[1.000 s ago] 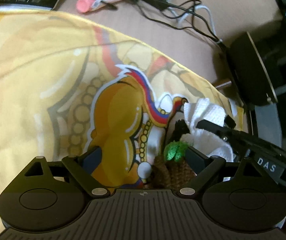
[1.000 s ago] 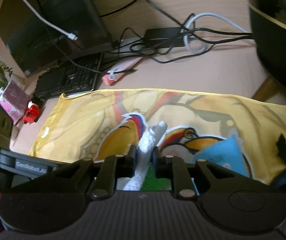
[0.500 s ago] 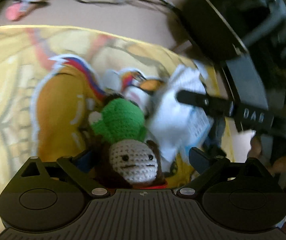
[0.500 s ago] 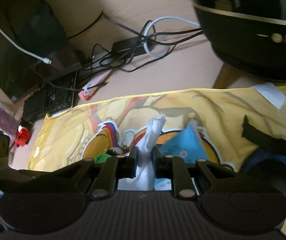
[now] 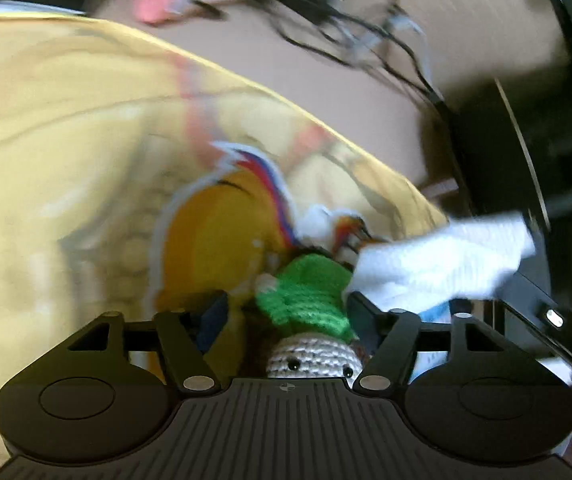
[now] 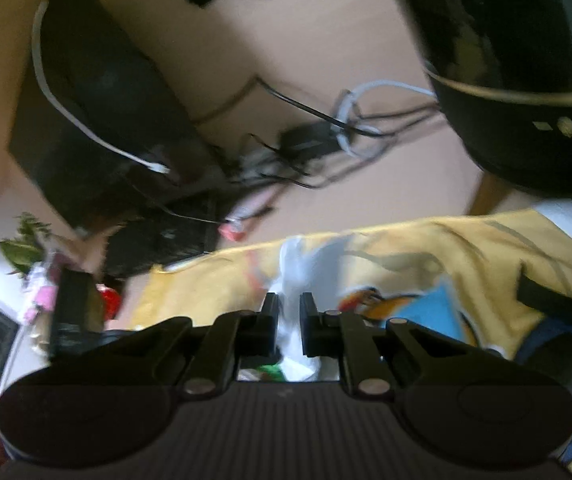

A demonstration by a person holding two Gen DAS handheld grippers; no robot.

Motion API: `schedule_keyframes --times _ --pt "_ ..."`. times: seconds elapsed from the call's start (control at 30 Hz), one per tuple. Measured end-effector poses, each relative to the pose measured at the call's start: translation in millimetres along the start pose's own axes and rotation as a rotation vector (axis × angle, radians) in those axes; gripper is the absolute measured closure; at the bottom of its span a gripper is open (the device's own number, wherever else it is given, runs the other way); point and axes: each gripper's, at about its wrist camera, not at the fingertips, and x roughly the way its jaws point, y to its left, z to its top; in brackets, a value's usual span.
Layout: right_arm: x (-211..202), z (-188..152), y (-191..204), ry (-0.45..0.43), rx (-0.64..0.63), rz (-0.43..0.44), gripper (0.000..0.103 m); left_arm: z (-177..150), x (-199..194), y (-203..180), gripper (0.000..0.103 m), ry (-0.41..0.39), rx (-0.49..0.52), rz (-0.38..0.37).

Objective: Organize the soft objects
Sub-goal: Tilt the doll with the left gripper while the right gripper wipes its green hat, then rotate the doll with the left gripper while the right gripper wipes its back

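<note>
A crochet doll with a green hat (image 5: 306, 296) and a beige face sits between the fingers of my left gripper (image 5: 287, 311), which is shut on it above a yellow printed cloth (image 5: 86, 140). My right gripper (image 6: 289, 312) is shut on a white cloth (image 6: 298, 264) and holds it up over the same yellow cloth (image 6: 446, 240). In the left wrist view the white cloth (image 5: 438, 264) hangs just right of the doll, with the right gripper's black body (image 5: 546, 320) beneath it. A blue soft item (image 6: 434, 308) lies on the yellow cloth.
Tangled cables (image 6: 326, 152) and a black adapter lie on the wooden desk (image 6: 286, 60) behind the cloth. There is a keyboard (image 6: 158, 240) and dark monitor at the left, a pink item (image 5: 154, 4), and a large black round appliance (image 6: 526, 100) at the right. A black strap (image 6: 558, 300) crosses the cloth.
My left gripper's fingers have drawn in on the doll, which now moves with them, face toward the camera. The right gripper has tilted upward with the white cloth still pinched.
</note>
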Motion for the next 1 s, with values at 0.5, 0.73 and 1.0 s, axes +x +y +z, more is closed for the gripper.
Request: schedule_keyframes --times 0.5,0.73,1.0 --pt "92.6 6.7 5.3 0.129 -0.247 -0.260 0.035 -18.2 -20.8 -15.3 0.004 -0.020 0.113 0.027" --pt "154.6 9.4 8.9 0.183 -0.373 -0.369 0.034 -21.5 -12.4 -41.6 0.002 0.023 0.282 0.082" --pt "146.1 4.2 0.8 0.173 -0.386 -0.274 0.090 1.3 6.6 -37.5 0.002 0.101 0.246 0.096"
